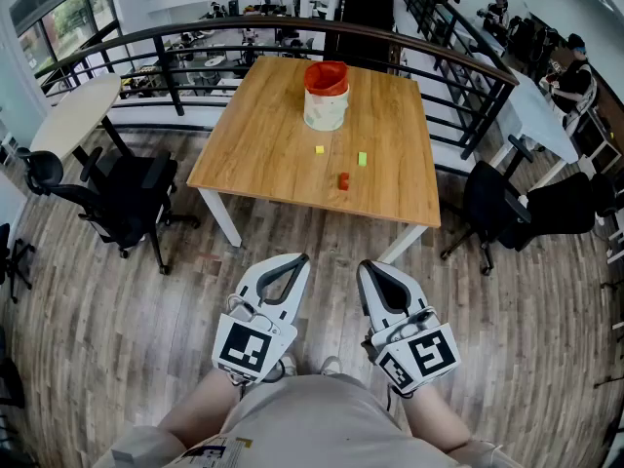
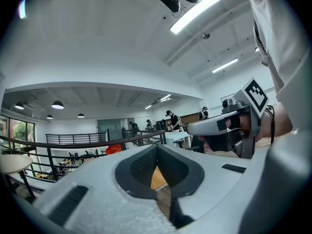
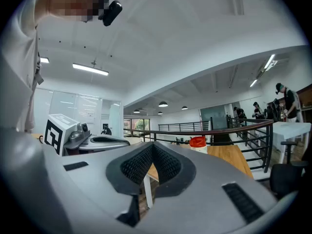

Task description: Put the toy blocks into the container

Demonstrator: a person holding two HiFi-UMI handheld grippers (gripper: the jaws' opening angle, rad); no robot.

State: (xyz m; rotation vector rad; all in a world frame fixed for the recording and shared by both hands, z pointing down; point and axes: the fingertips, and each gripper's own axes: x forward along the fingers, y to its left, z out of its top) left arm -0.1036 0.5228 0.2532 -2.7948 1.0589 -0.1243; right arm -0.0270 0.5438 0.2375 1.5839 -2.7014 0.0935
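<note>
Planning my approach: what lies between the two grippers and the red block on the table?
Head view: only wood floor and the near edge of the table lie between the left gripper, the right gripper and the red block.

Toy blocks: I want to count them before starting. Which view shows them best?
The head view: yellow block, green block and red block lie on the table, near the container. Both gripper views show only the container's red top and some table, no blocks.
</note>
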